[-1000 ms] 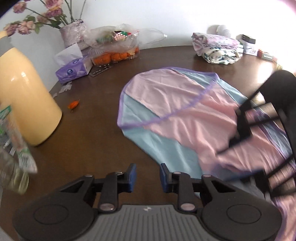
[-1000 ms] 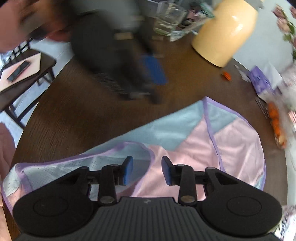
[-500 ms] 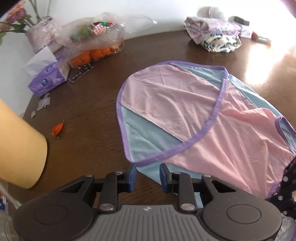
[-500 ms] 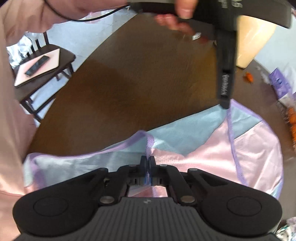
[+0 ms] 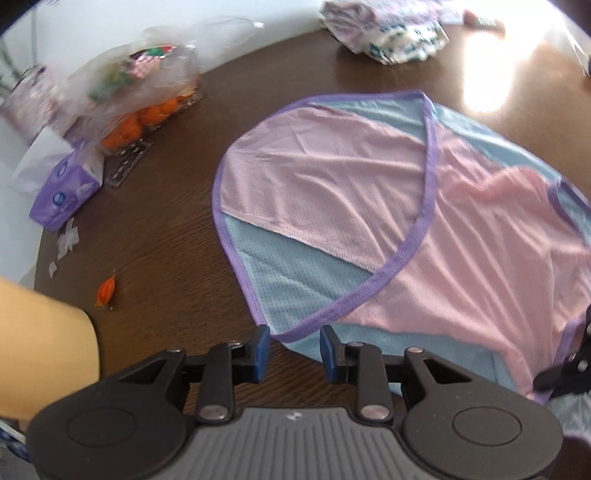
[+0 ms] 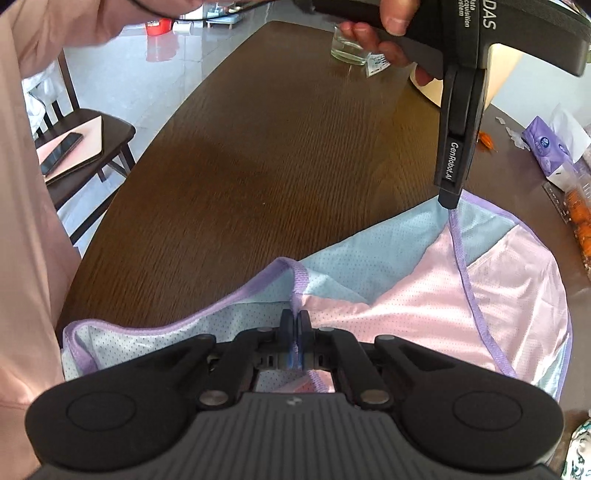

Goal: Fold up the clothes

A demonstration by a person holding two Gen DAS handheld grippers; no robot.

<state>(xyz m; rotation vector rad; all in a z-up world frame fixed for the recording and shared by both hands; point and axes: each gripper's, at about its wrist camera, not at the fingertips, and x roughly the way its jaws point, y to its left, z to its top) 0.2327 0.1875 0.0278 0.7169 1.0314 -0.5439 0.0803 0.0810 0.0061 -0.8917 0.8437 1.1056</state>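
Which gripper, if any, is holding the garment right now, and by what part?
The right gripper is shut on the purple trim of the pink and blue garment. The left gripper holds nothing: open, straddling the trimmed corner.

One pink-and-blue garment (image 5: pixel 369 206) lies on the one counter (image 5: pixel 166 229). Also there: one folded pile of clothes (image 5: pixel 388 33), one purple tissue pack (image 5: pixel 62 192), one bag of oranges (image 5: pixel 140 107), one drinking glass (image 6: pixel 349 51), two tools.
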